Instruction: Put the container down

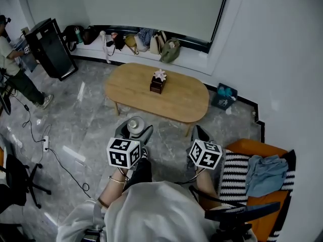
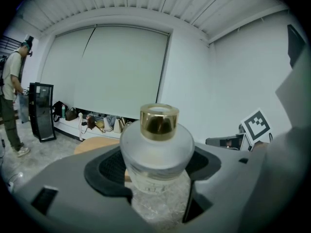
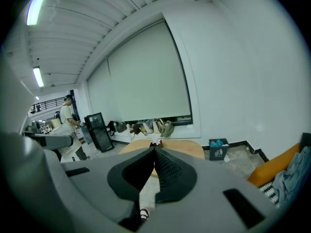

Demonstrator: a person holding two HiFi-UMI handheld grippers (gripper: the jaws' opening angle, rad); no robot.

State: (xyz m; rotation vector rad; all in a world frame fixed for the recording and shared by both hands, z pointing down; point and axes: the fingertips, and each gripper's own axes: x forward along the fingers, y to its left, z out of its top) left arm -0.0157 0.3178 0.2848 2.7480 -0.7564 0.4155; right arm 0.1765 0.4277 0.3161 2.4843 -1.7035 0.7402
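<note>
I have the left tongs (image 2: 156, 174) clamped on the container (image 2: 155, 147) – a squat frosted glass bottle with a shiny gold cap, standing upright between the dark pads, which press on its lower body from both sides. From the head view the bottle sits in the air above the grey marble floor (image 1: 86, 120), on the near side of the oval wooden desk (image 1: 181, 102) and not touching it. The right tongs (image 3: 154, 152) are closed on nothing; their ribbed pads meet at the tip, and they point toward the same desk from just beside the left pair. On the desk, near its middle, stands a small dark brown box (image 1: 157, 84) with a pale flower on top – nothing else shows on that surface. Beyond the desk a low ledge under the big window blind carries a row of bags (image 1: 151, 42). To the left a tall black cabinet (image 1: 50, 47) stands tilted in my view, with a person (image 1: 12, 67) in a light shirt beside it. A small dark bin (image 1: 223, 96) sits on the floor past the right end of the desk. At the lower right I see an orange seat (image 1: 252, 147) with a black-and-white striped cushion (image 1: 234, 173) and a crumpled blue cloth (image 1: 265, 173) lying on it.
</note>
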